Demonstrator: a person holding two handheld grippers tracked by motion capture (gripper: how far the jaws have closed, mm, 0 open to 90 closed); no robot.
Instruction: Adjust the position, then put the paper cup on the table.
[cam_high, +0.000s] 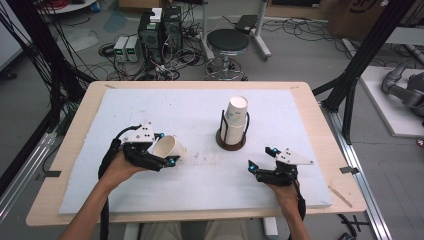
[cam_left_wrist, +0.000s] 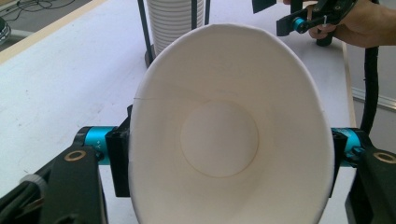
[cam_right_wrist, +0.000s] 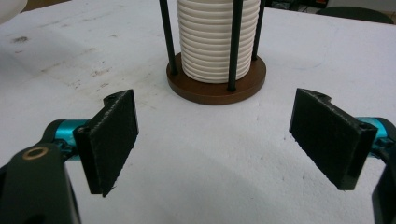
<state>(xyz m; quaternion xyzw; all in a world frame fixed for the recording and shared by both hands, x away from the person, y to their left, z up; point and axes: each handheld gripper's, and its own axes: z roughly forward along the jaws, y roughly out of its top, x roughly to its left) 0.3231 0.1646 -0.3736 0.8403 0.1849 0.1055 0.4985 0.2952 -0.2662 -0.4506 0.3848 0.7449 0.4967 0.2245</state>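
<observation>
We are clenching the left claw (cam_high: 162, 150) on a tipped paper cup (cam_high: 170, 148) at eight o'clock on the table (cam_high: 310, 107); our right claw (cam_high: 261, 159), at five o'clock, is gaping, facing the cup stack (cam_high: 235, 117)

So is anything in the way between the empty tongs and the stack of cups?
No, nothing visible. The right tongs stand open, and bare white table lies between them and the cup stack in its holder. The left tongs grip a single cup off to the side.
</observation>
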